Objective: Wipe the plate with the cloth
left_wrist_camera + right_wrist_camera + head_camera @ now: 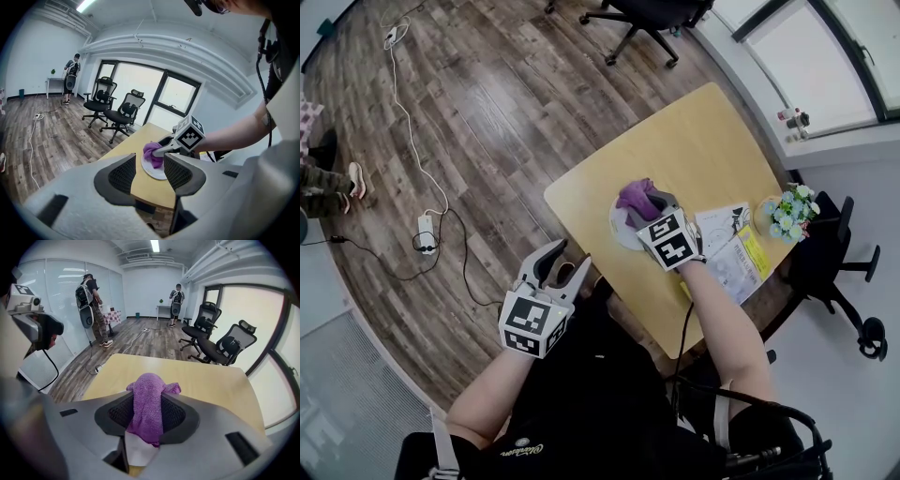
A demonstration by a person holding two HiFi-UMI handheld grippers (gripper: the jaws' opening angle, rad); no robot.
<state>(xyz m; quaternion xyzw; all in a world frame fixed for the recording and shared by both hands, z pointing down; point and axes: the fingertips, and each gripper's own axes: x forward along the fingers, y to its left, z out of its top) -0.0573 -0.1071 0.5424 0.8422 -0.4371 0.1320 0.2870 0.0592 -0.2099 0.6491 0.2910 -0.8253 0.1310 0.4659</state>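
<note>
A purple cloth is bunched on a white plate near the left edge of the wooden table. My right gripper is shut on the cloth, pressing it onto the plate. My left gripper hangs open and empty off the table's left side, over the floor. In the left gripper view the cloth and plate show between its fingers, farther off.
Printed papers and a small pot of flowers lie at the table's right end. Office chairs stand beyond the table. A cable and power strip run across the wooden floor. People stand far back.
</note>
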